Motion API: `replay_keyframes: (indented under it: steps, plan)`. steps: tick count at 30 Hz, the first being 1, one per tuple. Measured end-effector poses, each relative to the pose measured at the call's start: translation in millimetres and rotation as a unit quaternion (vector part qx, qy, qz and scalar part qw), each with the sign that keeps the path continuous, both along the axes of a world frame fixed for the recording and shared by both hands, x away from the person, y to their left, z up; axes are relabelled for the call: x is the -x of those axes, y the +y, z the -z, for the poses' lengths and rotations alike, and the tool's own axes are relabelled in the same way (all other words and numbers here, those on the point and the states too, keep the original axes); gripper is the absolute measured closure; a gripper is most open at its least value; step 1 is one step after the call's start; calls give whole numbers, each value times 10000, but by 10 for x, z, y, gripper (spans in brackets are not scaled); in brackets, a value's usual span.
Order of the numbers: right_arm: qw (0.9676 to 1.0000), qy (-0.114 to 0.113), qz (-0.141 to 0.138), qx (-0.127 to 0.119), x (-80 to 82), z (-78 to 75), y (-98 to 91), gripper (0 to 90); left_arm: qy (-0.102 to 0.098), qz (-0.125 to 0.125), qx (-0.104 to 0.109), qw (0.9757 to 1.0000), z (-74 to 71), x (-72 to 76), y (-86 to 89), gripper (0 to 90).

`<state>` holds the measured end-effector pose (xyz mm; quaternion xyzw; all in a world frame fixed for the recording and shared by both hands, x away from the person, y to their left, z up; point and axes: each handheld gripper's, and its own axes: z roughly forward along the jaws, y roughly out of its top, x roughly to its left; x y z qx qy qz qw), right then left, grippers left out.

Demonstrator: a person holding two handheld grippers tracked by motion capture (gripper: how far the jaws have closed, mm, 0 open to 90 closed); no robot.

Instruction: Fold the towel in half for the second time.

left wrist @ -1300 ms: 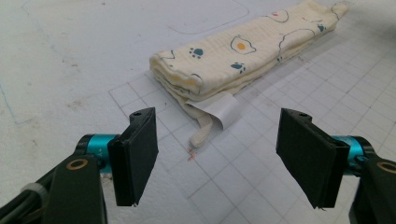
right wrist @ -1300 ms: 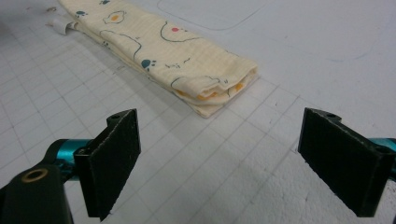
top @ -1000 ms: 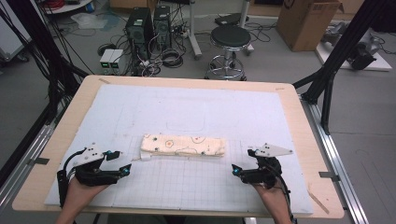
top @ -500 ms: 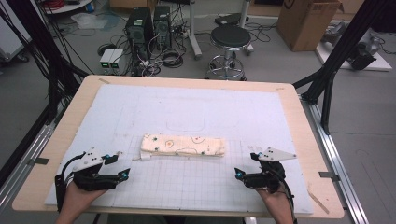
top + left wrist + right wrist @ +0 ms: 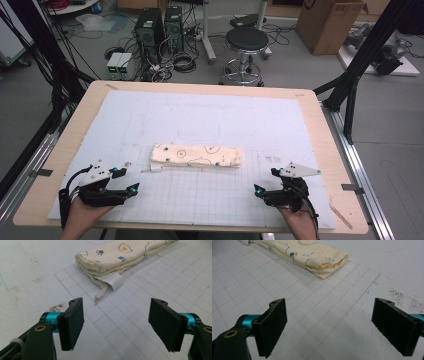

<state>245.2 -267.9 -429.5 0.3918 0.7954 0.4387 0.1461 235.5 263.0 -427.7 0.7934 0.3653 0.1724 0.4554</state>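
Soft cotton, that folded cloth at mid-mat looked light and floppy to me, so with my left gripper and right gripper both spread wide and empty near it, I judged its layered ends the safest hold.

Black round stool behind table; two computer towers left of it; cardboard box far right.

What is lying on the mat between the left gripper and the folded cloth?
Nothing: in the left gripper view, bare gridded mat separates the open left gripper from the folded cloth.
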Motion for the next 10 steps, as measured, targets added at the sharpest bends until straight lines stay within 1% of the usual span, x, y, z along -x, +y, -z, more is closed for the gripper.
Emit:
replay_keyframes:
  steps: [2,3,10]
  plan:
    - [10000,25,5,-21,2,-3,6,125,10,10,12,10000,3,-5,5,288]
    - [10000,-16,-14,-24,-4,-2,6,124,13,13,14,10000,5,-6,5,288]
    - [9999,-67,68,-33,-9,-8,17,124,24,64,6,10000,17,-21,-12,288]
